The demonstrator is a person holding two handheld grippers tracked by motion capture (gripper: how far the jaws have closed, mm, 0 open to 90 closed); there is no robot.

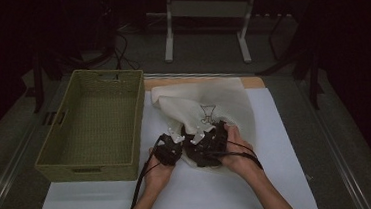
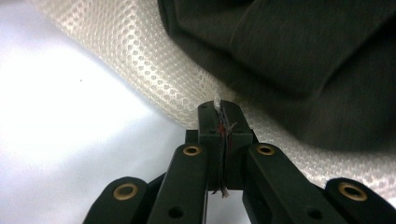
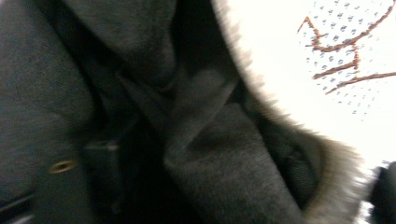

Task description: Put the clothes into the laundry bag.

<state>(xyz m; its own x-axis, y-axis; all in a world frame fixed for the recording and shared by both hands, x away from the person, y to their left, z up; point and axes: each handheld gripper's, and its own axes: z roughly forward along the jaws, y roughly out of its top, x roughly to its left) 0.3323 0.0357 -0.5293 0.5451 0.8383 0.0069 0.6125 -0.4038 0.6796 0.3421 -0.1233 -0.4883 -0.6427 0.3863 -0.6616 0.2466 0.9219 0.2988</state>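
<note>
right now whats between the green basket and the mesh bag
Nothing: bare white sheet separates the basket from the mesh bag, seen in the high view.

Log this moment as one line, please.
left tongs: shut, at mesh bag edge | right tongs: in dark garment | basket: left of bag

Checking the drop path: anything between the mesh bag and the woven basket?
Nothing visible. The mesh bag lies on the white mat just right of the green woven basket, whose open top holds nothing. Only its near wall stands between.

Dark garment (image 1: 205, 153), seemingly inside mesh bag (image 1: 203, 100)
</note>
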